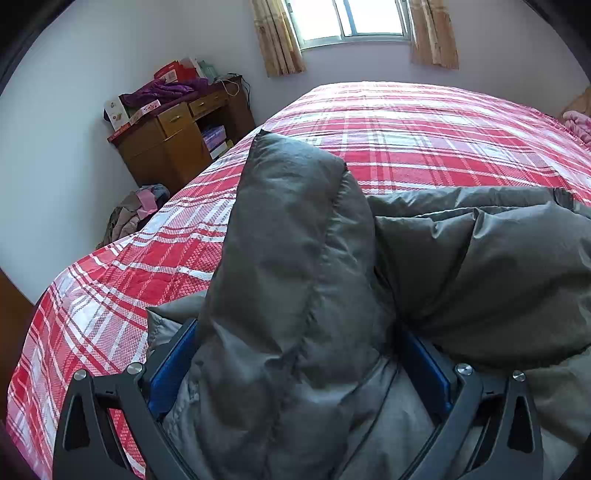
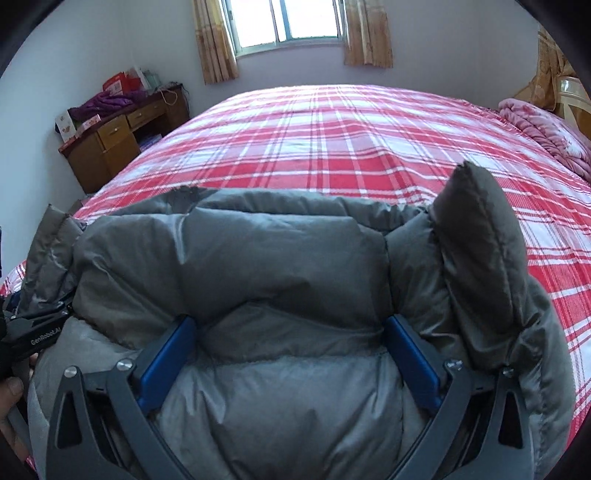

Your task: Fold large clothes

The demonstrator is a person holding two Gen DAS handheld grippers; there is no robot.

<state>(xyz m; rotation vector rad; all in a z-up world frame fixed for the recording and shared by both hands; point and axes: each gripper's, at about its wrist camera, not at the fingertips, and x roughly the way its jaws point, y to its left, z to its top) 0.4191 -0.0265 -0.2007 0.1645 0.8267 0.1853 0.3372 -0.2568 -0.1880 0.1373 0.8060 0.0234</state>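
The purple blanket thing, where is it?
The purple blanket is piled on top of the wooden desk in the far left corner of the room, left of the bed and the window, in both views.

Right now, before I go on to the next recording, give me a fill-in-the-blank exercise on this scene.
1. The grey puffer jacket lies on a bed covered in a red and white ____ cover.
2. The pads of the left gripper and the right gripper are ____ in colour.
3. Behind the bed, curtains hang beside a ____.
4. A purple garment lies on top of the wooden ____.

Missing words: plaid; blue; window; desk
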